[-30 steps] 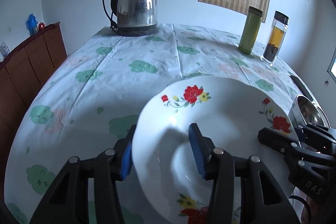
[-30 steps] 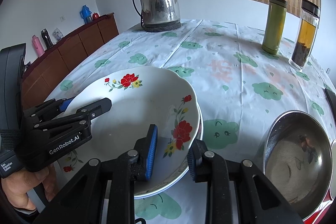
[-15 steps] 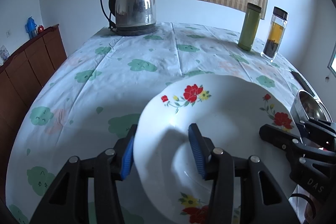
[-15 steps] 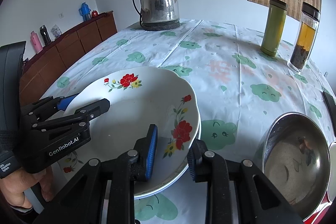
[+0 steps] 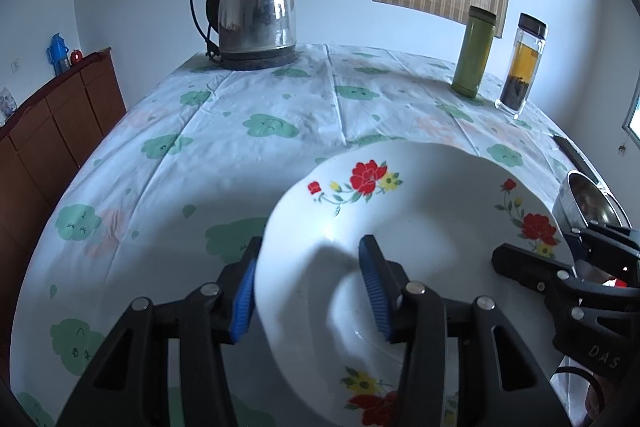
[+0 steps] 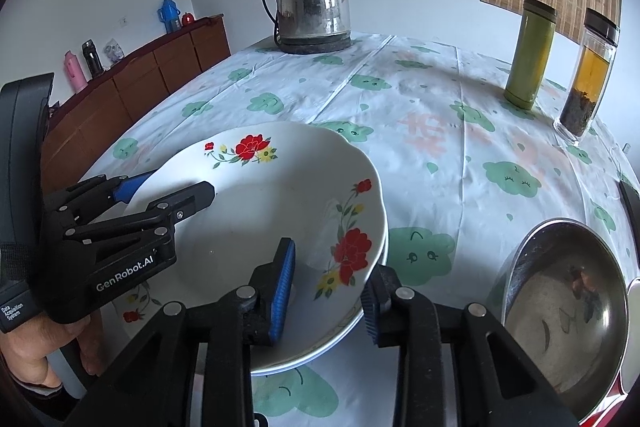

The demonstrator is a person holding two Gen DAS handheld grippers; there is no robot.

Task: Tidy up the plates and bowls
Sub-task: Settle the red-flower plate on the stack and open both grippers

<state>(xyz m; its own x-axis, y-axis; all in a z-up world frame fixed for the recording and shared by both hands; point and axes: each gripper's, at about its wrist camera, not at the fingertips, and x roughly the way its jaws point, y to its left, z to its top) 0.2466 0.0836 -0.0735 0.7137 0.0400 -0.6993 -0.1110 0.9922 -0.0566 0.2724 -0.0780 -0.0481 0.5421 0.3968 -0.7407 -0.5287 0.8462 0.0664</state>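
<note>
The floral plate [image 6: 280, 211] sits on a second plate [image 6: 356, 323] near the front edge of the table [image 6: 440, 147], with a steel bowl [image 6: 560, 311] just beside the stack on the right. The left gripper [image 5: 312, 291] straddles the plate's left rim, jaws apart with one pad [image 5: 374, 287] inside and one outside; contact is not clearly visible. The right gripper [image 6: 326, 293] straddles the right rim and its jaws are opening, pads off the rim. Risk: if the left side lifts or drags while the right releases, the top plate probably tilts and slides off the lower one. A sideways shove could knock the stack against the steel bowl or toward the table edge.
</note>
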